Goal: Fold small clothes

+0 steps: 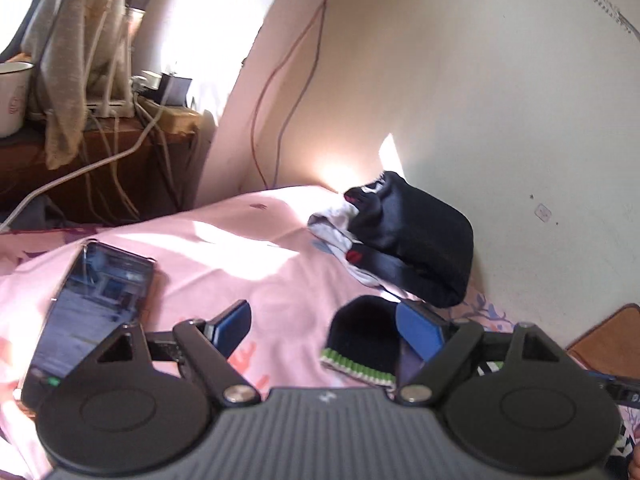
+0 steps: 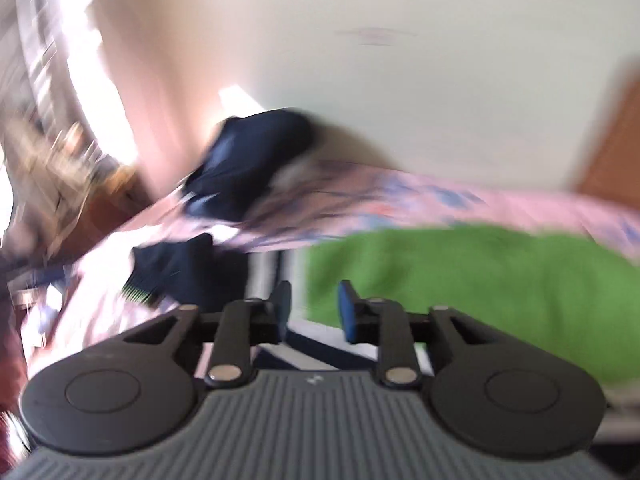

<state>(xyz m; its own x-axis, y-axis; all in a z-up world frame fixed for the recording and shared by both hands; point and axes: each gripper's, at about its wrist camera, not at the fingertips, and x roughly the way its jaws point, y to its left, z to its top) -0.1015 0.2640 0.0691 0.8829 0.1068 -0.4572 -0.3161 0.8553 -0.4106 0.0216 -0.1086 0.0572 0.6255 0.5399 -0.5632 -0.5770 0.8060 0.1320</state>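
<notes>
In the left wrist view my left gripper [image 1: 324, 328] is open over a pink bedsheet [image 1: 240, 256]. A small black sock with a green and white cuff [image 1: 360, 344] lies just inside its right finger. A pile of black and white small clothes [image 1: 400, 236] sits farther ahead by the wall. The right wrist view is motion-blurred. My right gripper [image 2: 314, 312] is open with nothing between the fingers, above the edge of a green cloth [image 2: 460, 296]. The dark sock [image 2: 176, 268] lies to its left, and the dark pile [image 2: 252, 160] is beyond.
A smartphone [image 1: 92, 312] lies on the sheet left of my left gripper. A wooden side table [image 1: 100, 152] with cables, a white mug [image 1: 12, 96] and a hanging beige cloth [image 1: 80, 52] stands at far left. A pale wall [image 1: 460, 80] bounds the bed behind.
</notes>
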